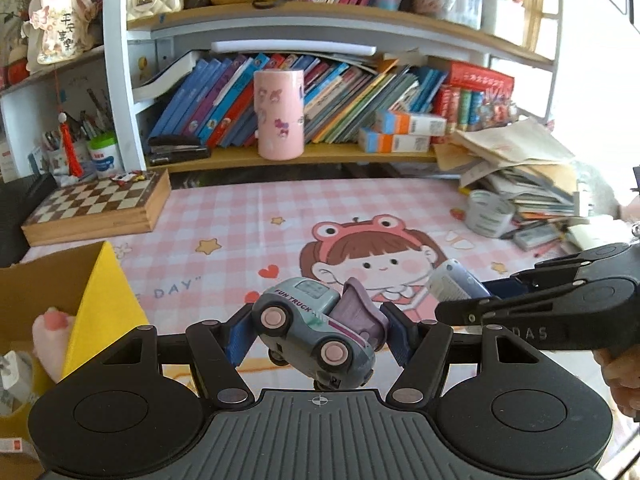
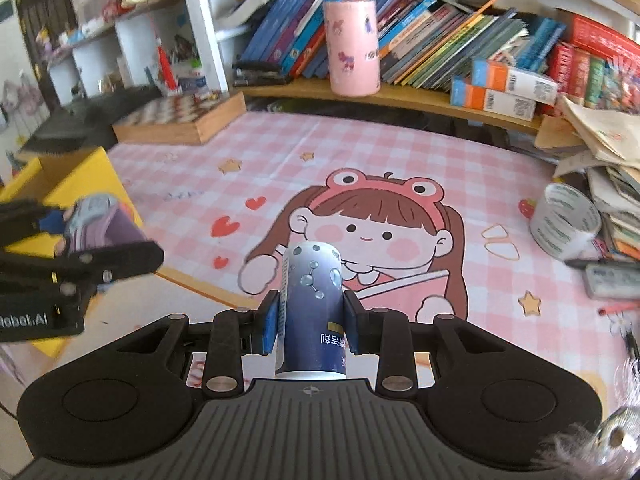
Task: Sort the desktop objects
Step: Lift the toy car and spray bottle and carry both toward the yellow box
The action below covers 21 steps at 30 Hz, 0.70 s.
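Worktop (image 1: 240, 208), covered in a pink checked cloth with a cartoon girl print: we saw both held items above it, clear of the surface.

Yellow-sided cardboard box (image 1: 100, 280), open, at the left: only the left wrist view showed a pink plush toy (image 1: 52, 328) inside it.

Grey-green plastic toy truck (image 1: 308, 328) with a purple tipper: tilted between the left gripper's (image 1: 316, 336) blue fingers (image 1: 240, 340), gripped part-wide across an uneven body. We judged it could twist loose and drop.

Blue-and-white cylindrical bottle (image 2: 312, 308): clamped narrowly in the right gripper (image 2: 310, 324); only the right wrist view showed its label. We judged the close-set grippers could collide.
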Available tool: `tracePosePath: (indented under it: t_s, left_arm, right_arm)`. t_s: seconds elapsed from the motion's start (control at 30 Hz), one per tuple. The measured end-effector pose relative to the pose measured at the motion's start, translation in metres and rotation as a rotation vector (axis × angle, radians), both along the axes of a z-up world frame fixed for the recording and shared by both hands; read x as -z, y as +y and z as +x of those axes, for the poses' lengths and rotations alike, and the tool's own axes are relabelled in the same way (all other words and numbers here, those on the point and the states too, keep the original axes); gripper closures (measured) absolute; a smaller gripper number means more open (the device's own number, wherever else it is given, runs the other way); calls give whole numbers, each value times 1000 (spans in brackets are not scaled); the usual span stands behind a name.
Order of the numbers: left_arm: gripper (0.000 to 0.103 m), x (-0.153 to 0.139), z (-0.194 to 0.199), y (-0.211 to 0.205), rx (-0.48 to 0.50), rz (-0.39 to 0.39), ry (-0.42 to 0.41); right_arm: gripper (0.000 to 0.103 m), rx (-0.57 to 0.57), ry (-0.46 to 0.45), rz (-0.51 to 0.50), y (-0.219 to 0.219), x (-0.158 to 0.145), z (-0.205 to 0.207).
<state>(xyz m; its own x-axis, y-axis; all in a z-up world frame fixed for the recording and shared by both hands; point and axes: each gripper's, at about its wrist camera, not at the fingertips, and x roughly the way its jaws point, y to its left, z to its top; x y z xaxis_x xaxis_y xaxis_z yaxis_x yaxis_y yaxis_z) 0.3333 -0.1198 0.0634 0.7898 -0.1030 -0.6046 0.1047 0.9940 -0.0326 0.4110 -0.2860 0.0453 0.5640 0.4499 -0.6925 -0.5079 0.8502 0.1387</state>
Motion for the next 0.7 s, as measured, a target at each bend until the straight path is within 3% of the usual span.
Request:
tracePosePath:
  t_s: [0.27,0.7]
  left_arm:
    - [37,-13,-30,7,55,-58,-17]
    - [37,-22,-78,31,112,-54,-79]
  right_arm:
    - [73,55,3,40,-4,-19,-42]
    - [73,98,-27,30,25,-30,-101]
